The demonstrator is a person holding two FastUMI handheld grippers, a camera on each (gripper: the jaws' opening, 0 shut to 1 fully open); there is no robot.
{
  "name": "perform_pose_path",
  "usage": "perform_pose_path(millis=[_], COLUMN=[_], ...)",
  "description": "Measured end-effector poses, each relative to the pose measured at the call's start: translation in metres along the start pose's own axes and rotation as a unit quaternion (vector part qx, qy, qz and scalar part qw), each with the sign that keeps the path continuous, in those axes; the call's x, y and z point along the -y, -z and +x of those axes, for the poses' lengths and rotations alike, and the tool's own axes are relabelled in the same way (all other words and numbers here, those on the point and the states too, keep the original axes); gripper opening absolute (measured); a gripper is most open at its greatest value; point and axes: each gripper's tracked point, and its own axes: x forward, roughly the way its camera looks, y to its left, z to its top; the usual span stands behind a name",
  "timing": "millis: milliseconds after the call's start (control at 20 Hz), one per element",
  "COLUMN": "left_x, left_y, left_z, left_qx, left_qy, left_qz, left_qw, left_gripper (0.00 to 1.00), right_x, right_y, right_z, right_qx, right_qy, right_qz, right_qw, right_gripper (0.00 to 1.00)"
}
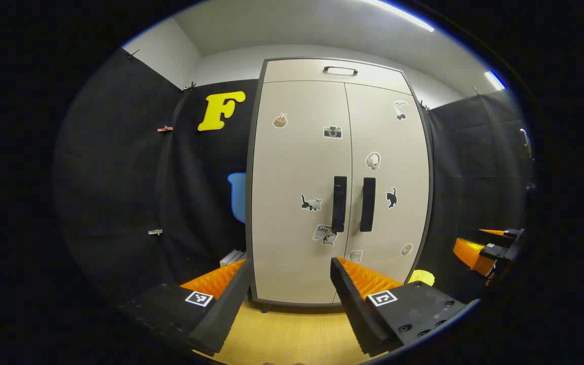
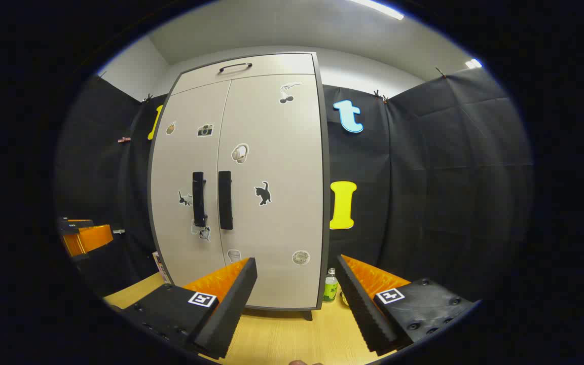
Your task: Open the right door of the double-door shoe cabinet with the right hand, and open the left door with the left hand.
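Both doors of the shoe cabinet (image 1: 340, 192) are closed at twelve o'clock. Our left tool (image 1: 289, 284) and right tool (image 2: 297, 284) gape, released. The adjacent handles (image 2: 225, 200) risk us hooking the wrong one.

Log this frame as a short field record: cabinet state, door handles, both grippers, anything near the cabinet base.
cabinet: shoe cabinet upright on the wooden floor, stickers on both doors
left door: left door closed
right door: right door closed
handles: left handle and right handle, vertical, side by side at the centre seam, untouched
top: drawer handle above the doors
left gripper: left gripper open, short of the cabinet
right gripper: right gripper open, short of the cabinet
near base: green bottle by the cabinet's right corner
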Motion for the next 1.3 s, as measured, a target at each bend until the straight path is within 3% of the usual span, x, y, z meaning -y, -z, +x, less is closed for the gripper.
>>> perform_pose_path(millis=[600, 1300], left_x=[-0.01, -0.02], left_y=[0.011, 0.015], left_z=[0.022, 0.022], left_qx=[-0.017, -0.015], left_qy=[0.05, 0.054], left_qz=[0.006, -0.007], left_qw=[0.999, 0.998], left_gripper=[0.95, 0.95], right_x=[-0.026, -0.053], right_y=[0.004, 0.004], right_z=[0.003, 0.02], right_qx=[-0.009, -0.028], right_qy=[0.026, 0.01], right_qz=[-0.012, -0.004], right_qw=[1.0, 1.0], right_gripper=[0.99, 0.99])
